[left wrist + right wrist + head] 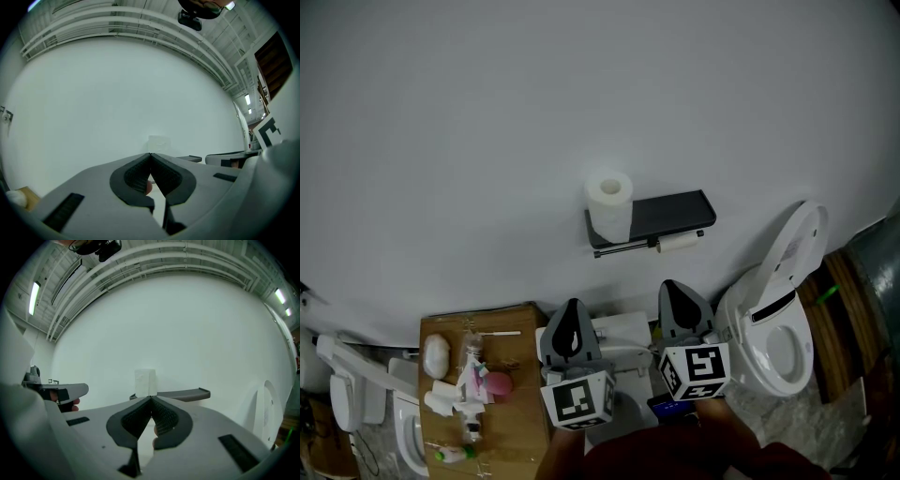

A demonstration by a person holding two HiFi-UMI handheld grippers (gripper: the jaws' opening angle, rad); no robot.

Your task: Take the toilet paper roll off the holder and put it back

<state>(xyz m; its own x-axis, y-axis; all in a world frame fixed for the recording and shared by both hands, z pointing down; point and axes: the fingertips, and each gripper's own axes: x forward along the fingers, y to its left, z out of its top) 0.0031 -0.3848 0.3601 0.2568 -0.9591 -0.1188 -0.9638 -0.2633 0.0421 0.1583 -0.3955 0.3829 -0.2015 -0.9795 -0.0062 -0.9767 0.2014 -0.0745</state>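
The toilet paper roll point(609, 204) is white, the holder point(675, 214) black, the wall point(487, 141) plain pale grey, the toilet point(773, 323) white, the cardboard box point(511, 431) brown, and the left gripper point(573, 306) and right gripper point(674, 285) grey with black ribbed pads point(136, 175) and black-and-white square-patterned cubes point(577, 400).

A plain white wall point(487, 141) fills the far side of the scene, and at the right a white ceramic toilet point(773, 342) stands on the floor with its lid point(799, 242) raised. At the near left a brown desk point(516, 427) carries a white oval object point(436, 354), a round pink object point(499, 383) and a thin white stick point(502, 333), with a white fixture point(352, 394) just to its left.
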